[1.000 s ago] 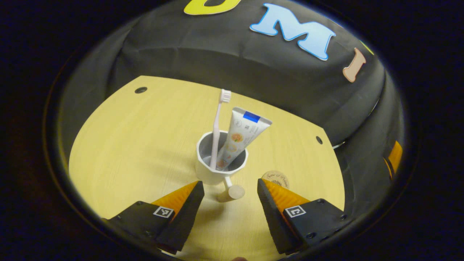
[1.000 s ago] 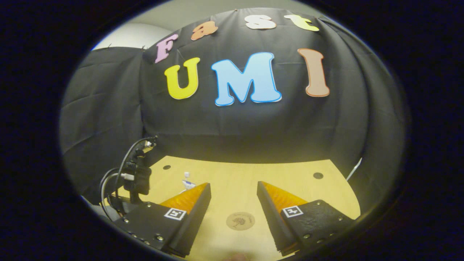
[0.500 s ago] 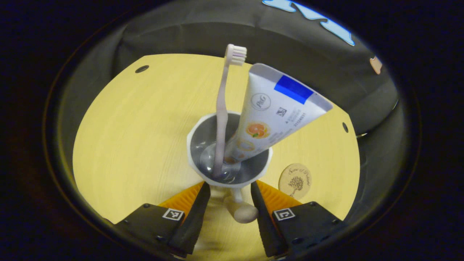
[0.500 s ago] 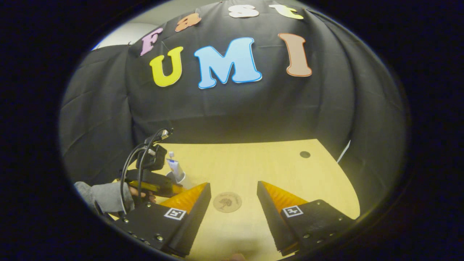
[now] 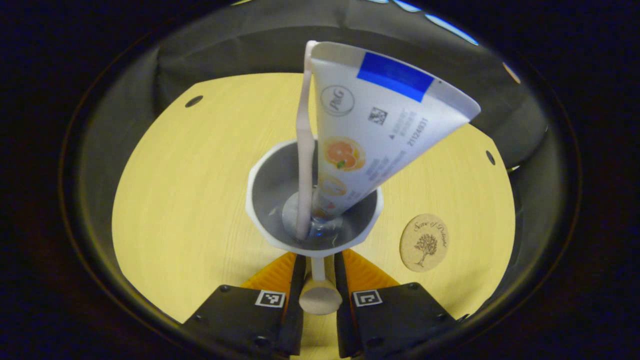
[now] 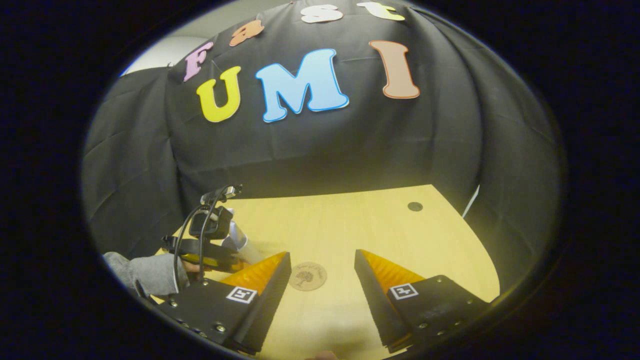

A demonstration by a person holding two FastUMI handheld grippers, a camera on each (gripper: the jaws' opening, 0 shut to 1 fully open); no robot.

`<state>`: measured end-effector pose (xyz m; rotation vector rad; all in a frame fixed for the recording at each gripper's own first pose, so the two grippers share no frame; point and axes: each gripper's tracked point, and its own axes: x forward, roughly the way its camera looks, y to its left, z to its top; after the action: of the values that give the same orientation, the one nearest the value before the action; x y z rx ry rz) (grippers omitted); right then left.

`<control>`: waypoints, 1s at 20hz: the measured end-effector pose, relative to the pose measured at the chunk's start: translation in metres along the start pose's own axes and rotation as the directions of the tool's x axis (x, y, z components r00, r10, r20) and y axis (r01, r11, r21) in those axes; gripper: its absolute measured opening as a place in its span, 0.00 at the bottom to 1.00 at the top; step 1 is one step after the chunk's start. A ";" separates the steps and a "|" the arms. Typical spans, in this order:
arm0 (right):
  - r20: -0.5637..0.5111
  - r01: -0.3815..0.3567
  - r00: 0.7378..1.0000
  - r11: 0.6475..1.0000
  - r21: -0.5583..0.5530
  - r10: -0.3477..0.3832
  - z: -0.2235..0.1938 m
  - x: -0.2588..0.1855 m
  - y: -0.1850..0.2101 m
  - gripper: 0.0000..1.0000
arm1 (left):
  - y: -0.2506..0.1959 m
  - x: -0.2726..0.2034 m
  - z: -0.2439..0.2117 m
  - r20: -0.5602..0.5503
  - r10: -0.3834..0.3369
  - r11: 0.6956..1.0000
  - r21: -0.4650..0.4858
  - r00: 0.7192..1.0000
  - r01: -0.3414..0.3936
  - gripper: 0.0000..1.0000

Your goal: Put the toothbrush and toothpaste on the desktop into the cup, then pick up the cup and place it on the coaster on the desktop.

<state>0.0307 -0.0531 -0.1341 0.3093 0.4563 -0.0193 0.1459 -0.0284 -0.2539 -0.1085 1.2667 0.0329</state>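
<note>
Toothbrush (image 5: pixel 303 150) upright in cup (image 5: pixel 260 220).

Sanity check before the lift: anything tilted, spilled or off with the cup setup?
Nothing spilled or damaged. The toothpaste leans to one side in the cup, resting on its rim; the toothbrush stands nearly upright. The left gripper has closed on the cup's handle. The coaster lies bare beside it.

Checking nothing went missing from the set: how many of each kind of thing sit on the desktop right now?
Toothbrush: 1
Toothpaste: 1
Cup: 1
Coaster: 1
Total: 4
</note>
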 end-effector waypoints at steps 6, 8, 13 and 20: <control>-0.017 0.043 0.999 0.998 0.047 -0.042 -0.007 -0.007 -0.025 0.81 | -0.027 -0.013 0.000 0.077 -0.054 0.997 0.055 0.996 0.050 0.35; -0.017 0.050 0.999 0.997 0.054 -0.049 -0.010 -0.010 -0.030 0.81 | -0.049 -0.017 -0.002 0.092 -0.085 0.994 0.070 0.992 0.079 0.36; 0.000 0.056 0.998 0.997 0.045 -0.057 -0.007 -0.019 -0.038 0.81 | -0.104 -0.021 -0.011 0.083 -0.153 0.980 0.143 0.985 0.141 0.34; -0.004 0.072 0.997 0.997 -0.006 -0.072 -0.011 -0.029 -0.052 0.77 | -0.145 0.000 -0.028 0.012 -0.145 0.968 0.208 0.989 0.139 0.35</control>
<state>-0.0051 -0.1005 -0.1458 0.2869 0.4714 -0.0875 0.1314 -0.1749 -0.2528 -0.0186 1.2249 -0.2205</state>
